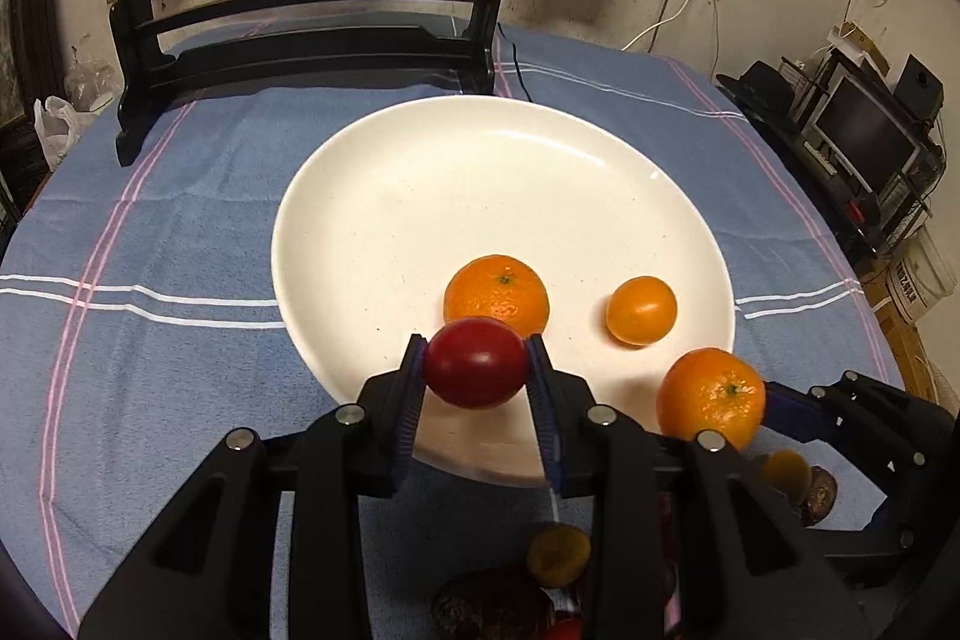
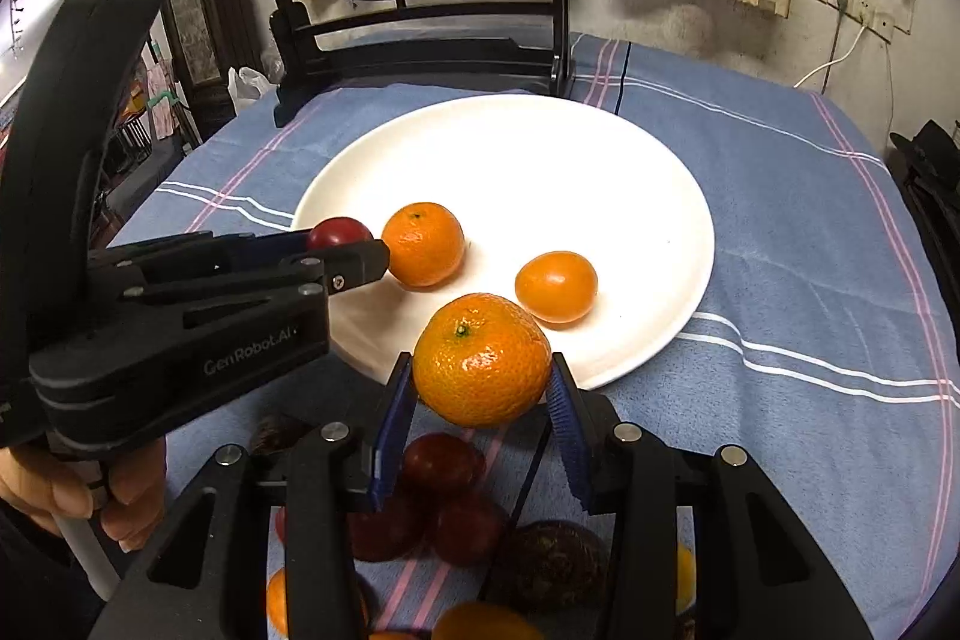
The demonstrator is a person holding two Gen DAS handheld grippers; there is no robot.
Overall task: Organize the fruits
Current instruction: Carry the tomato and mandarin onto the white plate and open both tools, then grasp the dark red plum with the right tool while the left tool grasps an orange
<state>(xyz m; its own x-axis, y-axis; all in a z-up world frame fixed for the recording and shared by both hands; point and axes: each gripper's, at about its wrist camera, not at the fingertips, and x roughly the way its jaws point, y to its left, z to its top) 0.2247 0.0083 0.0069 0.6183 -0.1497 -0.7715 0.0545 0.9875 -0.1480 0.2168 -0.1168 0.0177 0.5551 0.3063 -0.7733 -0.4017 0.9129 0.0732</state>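
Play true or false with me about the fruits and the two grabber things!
1. The left gripper holds a red fruit. True.
2. The right gripper is empty. False: its fingers clamp a mandarin.
3. The white plate has two orange fruits lying on it. True: a mandarin on the plate and a smaller smooth orange fruit.
4. The plate sits on a green cloth. False: the tablecloth is blue with stripes.
5. More fruit waits on the cloth, off the plate. True: dark red fruits.
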